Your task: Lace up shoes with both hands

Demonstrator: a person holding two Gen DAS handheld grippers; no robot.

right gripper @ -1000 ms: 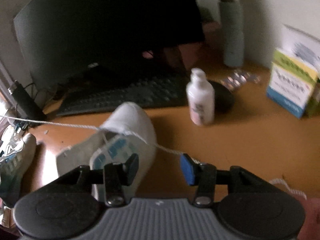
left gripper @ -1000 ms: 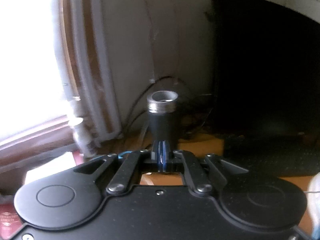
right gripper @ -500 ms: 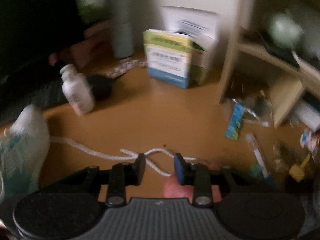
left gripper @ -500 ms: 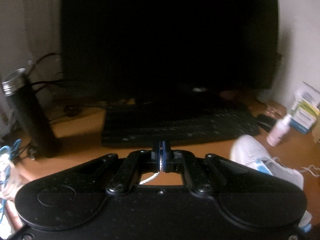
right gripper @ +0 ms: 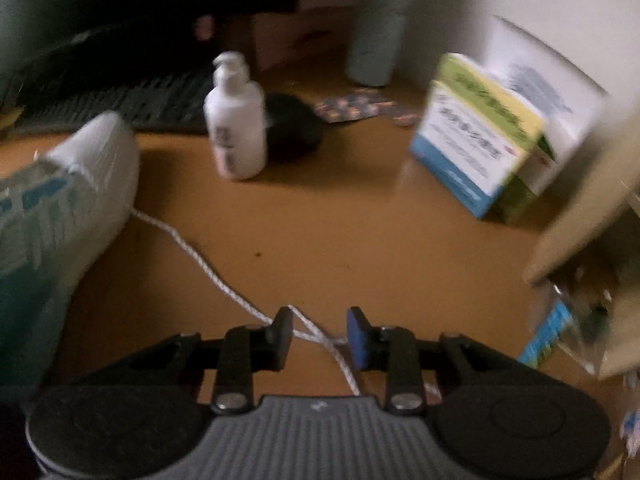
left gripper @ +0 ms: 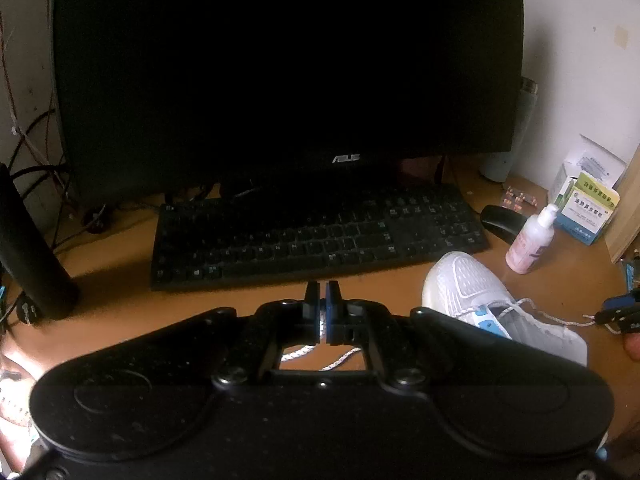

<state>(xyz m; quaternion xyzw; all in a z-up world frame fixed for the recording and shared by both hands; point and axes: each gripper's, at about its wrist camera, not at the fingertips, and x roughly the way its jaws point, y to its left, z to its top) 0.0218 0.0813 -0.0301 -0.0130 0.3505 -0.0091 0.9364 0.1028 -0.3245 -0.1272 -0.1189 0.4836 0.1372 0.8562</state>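
The lace (left gripper: 298, 354), seen from the left wrist, is pinched between the pressed-together fingers of the left gripper (left gripper: 322, 300); a short white stretch shows under the fingers and trails off to the right toward the white shoe (left gripper: 472, 296). That shoe lies on the desk (left gripper: 120, 292) to the right of the gripper, toe pointing away toward the keyboard (left gripper: 316, 236). A second stretch of lace (left gripper: 560, 320) runs from the shoe's eyelets off to the right, where the right gripper (left gripper: 616, 314) shows at the frame's edge.

From the right wrist, blurred, the shoe (right gripper: 60, 208) sits at the left, and the lace (right gripper: 200, 264) runs from its side slantwise across the desk toward the near right, passing between the fingers of the right gripper (right gripper: 320, 330). Those fingers stand part-spread with the cord crossing the gap; whether the pads touch it cannot be told. The lace's long line runs almost crosswise to the fingers' gap, so judging from this, the right gripper is the nearer one to take this free end by simply closing.
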